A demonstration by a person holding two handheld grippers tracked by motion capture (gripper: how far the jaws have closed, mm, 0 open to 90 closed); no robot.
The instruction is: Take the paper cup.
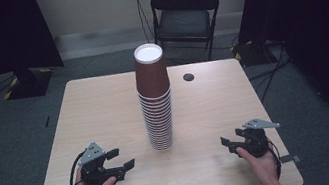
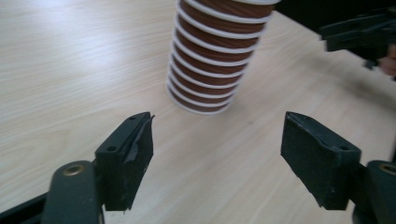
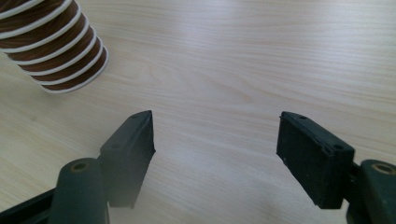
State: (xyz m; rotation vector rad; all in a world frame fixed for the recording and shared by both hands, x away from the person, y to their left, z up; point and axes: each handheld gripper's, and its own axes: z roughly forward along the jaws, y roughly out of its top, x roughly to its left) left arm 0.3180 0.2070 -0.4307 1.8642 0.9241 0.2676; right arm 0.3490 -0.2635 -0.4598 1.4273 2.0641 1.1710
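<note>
A tall stack of brown paper cups (image 1: 156, 99) with white rims stands upside down at the middle of the wooden table (image 1: 105, 112). My left gripper (image 1: 124, 159) rests in a hand near the front left, its jaws wide apart and pointing right toward the stack's base. My right gripper (image 1: 227, 144) is held at the front right, open, pointing left. In the left gripper view the open left gripper (image 2: 218, 123) has bare table between its jaws, the stack (image 2: 215, 65) just beyond, and the other gripper (image 2: 359, 37) far right. In the right gripper view the open right gripper (image 3: 215, 121) faces the stack (image 3: 56, 46) at upper left.
A small dark round hole (image 1: 189, 76) sits in the table top behind and right of the stack. A black folding chair (image 1: 185, 15) stands beyond the far edge. Dark curtains hang on both sides, and cables lie on the floor at the right.
</note>
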